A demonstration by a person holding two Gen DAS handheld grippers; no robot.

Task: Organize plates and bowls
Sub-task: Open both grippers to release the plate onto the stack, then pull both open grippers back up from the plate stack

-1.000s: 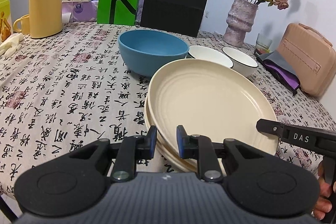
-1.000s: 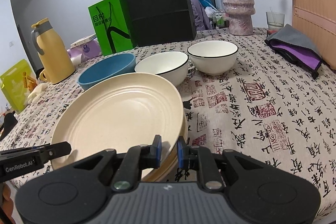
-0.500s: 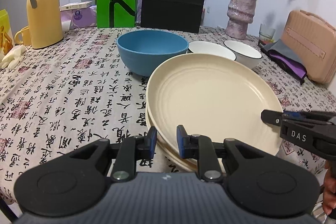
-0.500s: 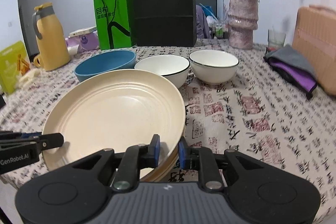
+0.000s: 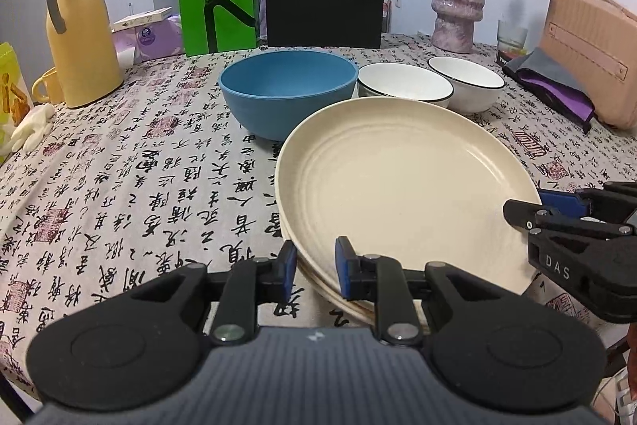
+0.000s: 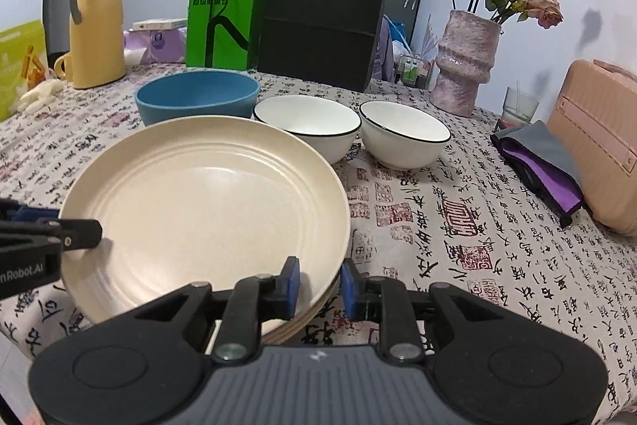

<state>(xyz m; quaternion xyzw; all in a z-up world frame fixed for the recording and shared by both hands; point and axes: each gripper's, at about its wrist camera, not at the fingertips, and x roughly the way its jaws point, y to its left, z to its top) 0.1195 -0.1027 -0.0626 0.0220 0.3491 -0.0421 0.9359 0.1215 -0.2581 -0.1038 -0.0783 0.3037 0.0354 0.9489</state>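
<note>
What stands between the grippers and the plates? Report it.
Nothing visible does. The rim of the plates already lies between the fingers of the left gripper and, on the opposite side, of the right gripper. The blue bowl stands behind the plates, clear of both.

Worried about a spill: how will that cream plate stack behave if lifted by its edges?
The cream plate stack looks rigid, so it probably won't flex. Its smooth rims could slip between the fingers. The loosely nested plates might slide apart if tilted.
</note>
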